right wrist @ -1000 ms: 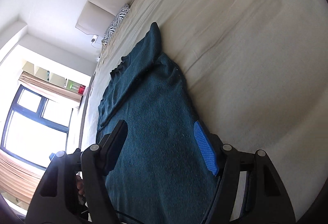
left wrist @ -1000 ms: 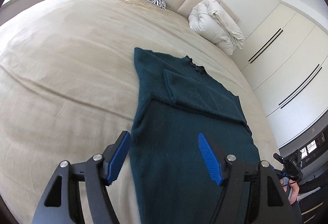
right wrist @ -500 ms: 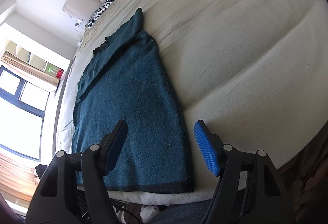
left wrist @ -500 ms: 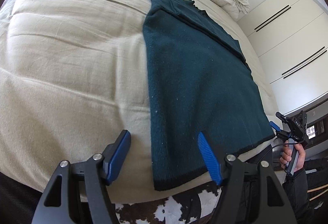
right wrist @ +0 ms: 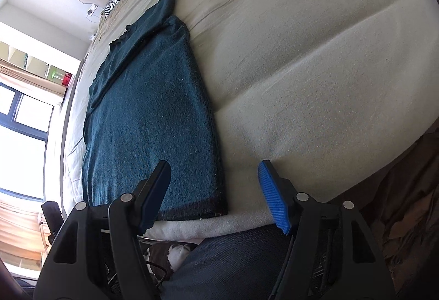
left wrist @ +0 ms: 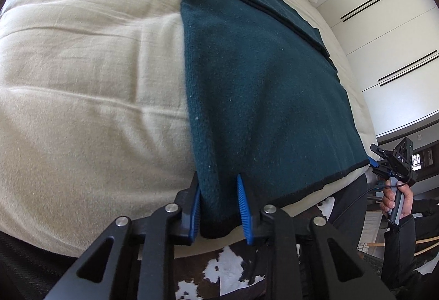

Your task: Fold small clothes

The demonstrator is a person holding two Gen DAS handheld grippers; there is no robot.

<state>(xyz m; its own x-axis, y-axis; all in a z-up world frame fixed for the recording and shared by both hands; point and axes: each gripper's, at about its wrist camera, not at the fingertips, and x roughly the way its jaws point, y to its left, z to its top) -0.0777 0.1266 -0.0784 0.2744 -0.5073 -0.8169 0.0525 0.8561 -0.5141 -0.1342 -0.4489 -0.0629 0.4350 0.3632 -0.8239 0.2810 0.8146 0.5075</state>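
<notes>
Beige bed (left wrist: 82, 66), dark teal sweater (left wrist: 260, 80) flat along bed foot edge, sleeves folded in, left gripper (left wrist: 219, 206) jaws narrowed around sweater hem corner, right gripper (right wrist: 214, 195) jaws wide apart over opposite hem corner, gripping nothing

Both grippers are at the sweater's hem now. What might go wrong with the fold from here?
1. The left gripper straddles only the hem corner of the sweater; a thin bite may slip on lifting.
2. The right gripper is open, with the other corner between its fingers but ungripped; lifting now would skew the fold.
3. The sleeve folded on top may slide off.
</notes>
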